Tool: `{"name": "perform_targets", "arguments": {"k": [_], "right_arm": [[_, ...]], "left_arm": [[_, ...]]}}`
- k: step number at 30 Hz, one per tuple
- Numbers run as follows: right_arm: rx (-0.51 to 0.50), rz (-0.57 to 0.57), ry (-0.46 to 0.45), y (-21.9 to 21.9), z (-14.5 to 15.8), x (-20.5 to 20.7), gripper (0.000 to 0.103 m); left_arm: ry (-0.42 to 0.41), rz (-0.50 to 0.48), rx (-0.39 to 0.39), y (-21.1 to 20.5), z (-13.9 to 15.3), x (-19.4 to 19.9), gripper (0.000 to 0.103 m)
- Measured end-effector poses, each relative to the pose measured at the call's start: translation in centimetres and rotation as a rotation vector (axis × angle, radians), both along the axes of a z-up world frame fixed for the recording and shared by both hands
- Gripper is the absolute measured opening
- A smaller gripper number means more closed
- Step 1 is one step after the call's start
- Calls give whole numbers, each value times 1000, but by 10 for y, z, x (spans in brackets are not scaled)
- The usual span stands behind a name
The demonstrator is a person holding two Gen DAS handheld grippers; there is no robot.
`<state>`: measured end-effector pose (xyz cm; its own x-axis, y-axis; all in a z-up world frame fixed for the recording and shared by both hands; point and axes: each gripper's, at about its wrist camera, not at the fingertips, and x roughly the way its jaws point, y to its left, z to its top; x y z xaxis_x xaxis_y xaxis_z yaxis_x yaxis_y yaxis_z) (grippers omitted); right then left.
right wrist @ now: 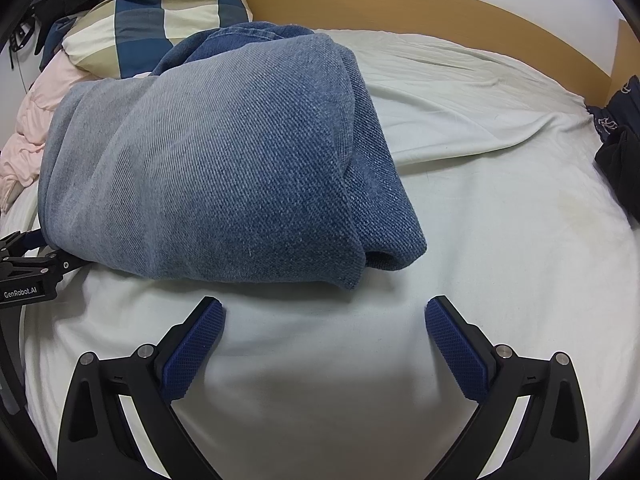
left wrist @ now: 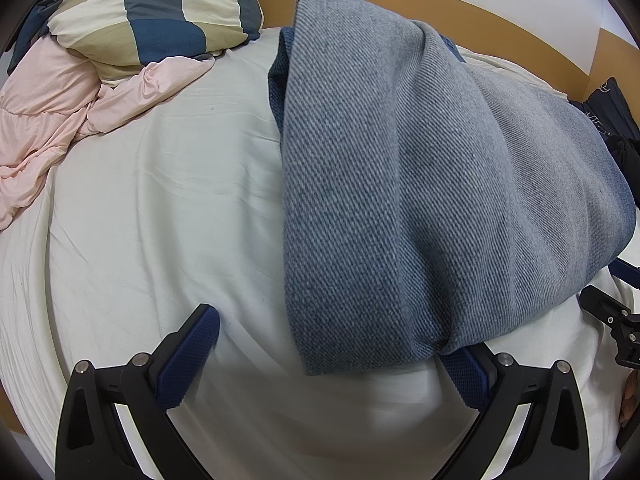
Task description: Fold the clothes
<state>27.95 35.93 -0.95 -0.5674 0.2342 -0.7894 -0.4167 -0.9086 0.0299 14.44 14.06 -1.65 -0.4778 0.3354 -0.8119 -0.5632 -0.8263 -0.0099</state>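
I see a white bed sheet (right wrist: 480,240) under a wooden headboard (right wrist: 440,4), with a checked pillow (right wrist: 160,12) far left. The folded jeans (right wrist: 224,168) lie just ahead of both grippers. My left gripper (left wrist: 332,356) is spread wide, its right finger apparently touching the denim hem; my right gripper (right wrist: 324,336) gapes wide, holding nothing.

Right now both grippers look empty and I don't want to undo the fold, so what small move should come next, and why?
Probably ease the left gripper back and clear. Both grippers stand open, the right gripper apart from the denim, which already lies folded over itself on the white sheet. The left's right-hand finger sits under the denim's near edge, so pulling out slowly should avoid dragging it.
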Motion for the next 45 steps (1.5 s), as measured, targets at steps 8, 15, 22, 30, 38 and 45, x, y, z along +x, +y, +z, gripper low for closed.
{"name": "perform_targets", "arguments": {"k": [8, 15, 22, 30, 38, 45], "right_arm": [[-6, 0, 5, 3, -2, 5, 103], [-13, -1, 10, 6, -3, 10, 103], [-18, -1, 16, 7, -4, 13, 103], [-11, -2, 9, 4, -5, 11, 103], [-12, -2, 10, 4, -5, 12, 103], [-29, -1, 25, 4, -3, 18, 103]], "left_arm": [[0, 0, 0, 0, 0, 0, 103], [-3, 2, -1, -2, 1, 0, 103], [14, 15, 23, -22, 7, 16, 103], [146, -115, 21, -19, 23, 46, 103], [360, -318, -163, 32, 33, 72, 103], [394, -296, -219, 53, 21, 68, 103]]}}
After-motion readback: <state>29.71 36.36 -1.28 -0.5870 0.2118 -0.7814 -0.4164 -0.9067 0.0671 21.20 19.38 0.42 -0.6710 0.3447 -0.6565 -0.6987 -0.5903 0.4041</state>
